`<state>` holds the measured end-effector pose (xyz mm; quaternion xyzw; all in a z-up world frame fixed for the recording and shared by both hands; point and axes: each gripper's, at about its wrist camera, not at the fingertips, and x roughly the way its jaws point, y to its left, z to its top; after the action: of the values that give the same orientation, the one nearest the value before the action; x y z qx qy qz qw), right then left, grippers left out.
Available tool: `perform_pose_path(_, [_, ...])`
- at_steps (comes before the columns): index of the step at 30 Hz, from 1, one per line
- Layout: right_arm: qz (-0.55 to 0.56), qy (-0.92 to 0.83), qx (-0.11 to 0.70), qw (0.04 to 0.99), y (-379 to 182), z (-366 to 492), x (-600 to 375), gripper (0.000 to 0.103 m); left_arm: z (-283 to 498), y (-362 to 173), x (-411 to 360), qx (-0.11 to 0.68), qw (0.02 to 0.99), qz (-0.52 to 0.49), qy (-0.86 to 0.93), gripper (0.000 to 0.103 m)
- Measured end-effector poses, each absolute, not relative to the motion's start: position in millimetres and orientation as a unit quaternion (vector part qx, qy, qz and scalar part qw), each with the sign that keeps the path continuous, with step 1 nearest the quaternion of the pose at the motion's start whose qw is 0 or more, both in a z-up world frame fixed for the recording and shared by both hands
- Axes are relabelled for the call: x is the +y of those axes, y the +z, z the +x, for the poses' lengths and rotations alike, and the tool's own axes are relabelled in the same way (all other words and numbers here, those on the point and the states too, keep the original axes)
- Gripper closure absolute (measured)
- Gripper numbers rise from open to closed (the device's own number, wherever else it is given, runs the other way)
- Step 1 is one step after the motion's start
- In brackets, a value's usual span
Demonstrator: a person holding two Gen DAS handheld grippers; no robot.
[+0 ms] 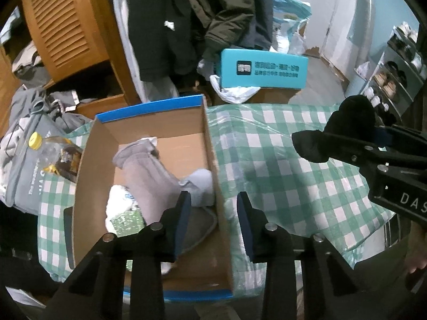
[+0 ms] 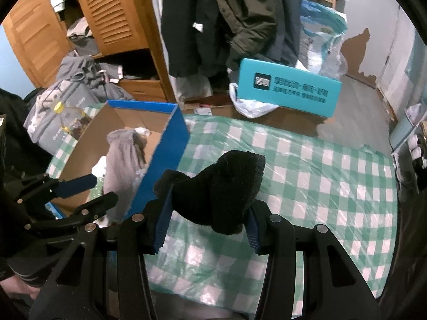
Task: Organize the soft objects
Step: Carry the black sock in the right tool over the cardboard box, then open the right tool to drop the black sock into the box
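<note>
An open cardboard box (image 1: 213, 144) with a blue outside stands on a green-checked cloth (image 1: 280, 160). Inside lie grey socks (image 1: 152, 176), a pale blue sock (image 1: 200, 186) and white items. My left gripper (image 1: 213, 213) is open, its fingers straddling the box's right wall. My right gripper (image 2: 205, 218) is shut on a black sock (image 2: 226, 186), held above the cloth to the right of the box (image 2: 165, 160). The black sock also shows in the left wrist view (image 1: 344, 128). The left gripper (image 2: 88, 189) shows over the box in the right wrist view.
A teal box (image 1: 263, 69) and white plastic bag sit behind the table. Dark jackets (image 1: 186, 13) hang behind. A wooden wardrobe (image 1: 61, 26), grey clothes and a yellow-capped bottle (image 1: 50, 152) are at left. A shoe rack (image 1: 395, 74) stands at right.
</note>
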<state>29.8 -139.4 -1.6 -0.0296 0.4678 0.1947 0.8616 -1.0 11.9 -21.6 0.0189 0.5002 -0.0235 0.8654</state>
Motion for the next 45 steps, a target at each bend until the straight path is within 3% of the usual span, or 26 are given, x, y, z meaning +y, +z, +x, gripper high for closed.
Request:
perform_pose_path(17, [-0.042, 0.249, 0.477, 0.842, -7, 40, -68, 0.055, -9, -23, 88, 0.498, 0.866, -0.031, 0.025, 0.078])
perform_pose_path(37, [-0.077, 0.299, 0.502, 0.808, -33, 49, 3, 0.055, -16, -31, 141, 0.503, 0.859, -0.063, 0.067, 0.08])
perform_pose_path(45, [-0.087, 0.308, 0.502, 0.804, -37, 51, 16, 0.05, -18, -32, 154, 0.504, 0.857, -0.073, 0.079, 0.08])
